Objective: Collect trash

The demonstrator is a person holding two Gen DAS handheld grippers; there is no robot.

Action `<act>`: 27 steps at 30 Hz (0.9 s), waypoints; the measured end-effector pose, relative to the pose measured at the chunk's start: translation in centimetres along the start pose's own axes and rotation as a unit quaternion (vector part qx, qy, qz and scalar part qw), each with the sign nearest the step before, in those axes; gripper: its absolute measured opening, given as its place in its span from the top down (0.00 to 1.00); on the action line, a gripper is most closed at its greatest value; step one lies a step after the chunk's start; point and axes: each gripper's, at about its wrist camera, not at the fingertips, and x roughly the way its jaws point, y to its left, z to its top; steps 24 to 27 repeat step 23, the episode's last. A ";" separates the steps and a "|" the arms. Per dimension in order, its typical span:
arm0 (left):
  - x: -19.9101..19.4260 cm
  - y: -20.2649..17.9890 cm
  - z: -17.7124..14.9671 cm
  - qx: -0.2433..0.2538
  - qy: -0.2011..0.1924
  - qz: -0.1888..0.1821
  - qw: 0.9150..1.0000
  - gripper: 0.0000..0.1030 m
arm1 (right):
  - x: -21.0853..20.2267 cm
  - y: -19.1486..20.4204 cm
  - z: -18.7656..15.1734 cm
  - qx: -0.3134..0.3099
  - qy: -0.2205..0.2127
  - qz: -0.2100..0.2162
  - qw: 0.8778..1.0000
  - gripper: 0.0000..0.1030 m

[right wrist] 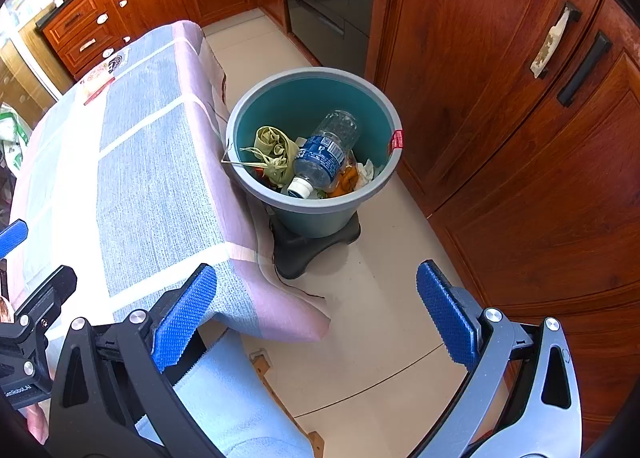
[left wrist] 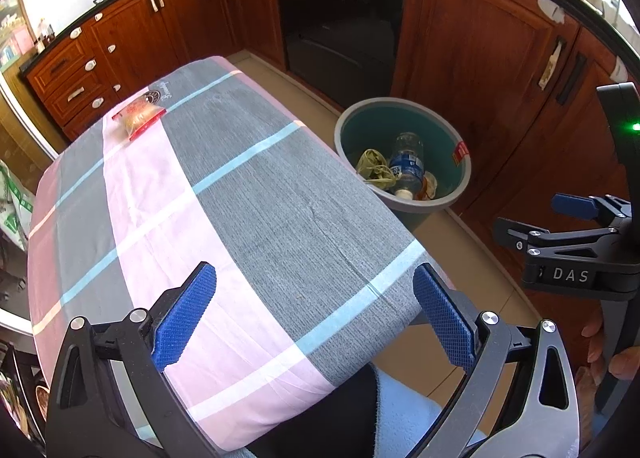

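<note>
A red snack packet (left wrist: 139,117) lies at the far end of the table (left wrist: 248,194), which wears a pink, grey and blue checked cloth; the right wrist view shows the packet (right wrist: 97,83) too. Beside the table on the floor stands a grey-green bin (left wrist: 460,194) (right wrist: 384,106) holding a plastic bottle (right wrist: 326,152), a crumpled green wrapper (right wrist: 276,150) and orange scraps. My left gripper (left wrist: 314,320) hangs open over the table's near end, nothing between its blue pads. My right gripper (right wrist: 316,322) is open above the floor near the table corner, short of the bin.
Wooden cabinets (right wrist: 520,138) and a dark oven (left wrist: 340,30) line the far and right sides. Tiled floor (right wrist: 380,358) runs between table and cabinets. The bin sits on a black base (right wrist: 296,254). A person's leg in light blue fabric (right wrist: 228,398) is below the grippers.
</note>
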 end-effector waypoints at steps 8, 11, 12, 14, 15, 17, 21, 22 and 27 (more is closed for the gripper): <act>0.3 0.1 0.0 -0.001 0.004 0.006 1.000 0.04 | 0.0 0.1 0.2 0.000 0.003 -0.002 1.000 0.07; 0.3 0.1 0.0 -0.001 0.006 0.007 1.000 0.04 | 0.0 0.2 0.2 0.001 0.002 -0.003 1.000 0.07; 0.4 0.1 0.0 -0.001 0.009 0.008 1.000 0.04 | 0.0 0.2 0.2 0.001 0.002 -0.004 1.000 0.07; 0.6 0.3 0.0 -0.001 0.014 0.005 1.000 0.04 | 0.0 0.2 0.3 0.001 0.002 -0.004 1.000 0.07; 0.7 0.4 0.0 -0.002 0.017 0.004 1.000 0.04 | 0.0 0.2 0.3 0.001 0.003 -0.005 1.000 0.07; 1.1 0.5 0.0 -0.005 0.024 0.000 1.000 0.04 | 0.0 0.3 0.4 0.000 0.003 -0.006 1.000 0.07; 1.6 0.7 -0.1 -0.010 0.034 -0.010 0.999 0.04 | 0.0 0.4 0.6 -0.001 0.003 -0.007 1.000 0.07; 1.6 0.7 -0.2 -0.012 0.035 -0.012 0.999 0.04 | 0.0 0.4 0.6 -0.002 0.004 -0.007 1.000 0.07; 1.6 0.8 -0.2 -0.013 0.034 -0.011 0.999 0.04 | 0.0 0.4 0.7 -0.002 0.004 -0.007 1.000 0.07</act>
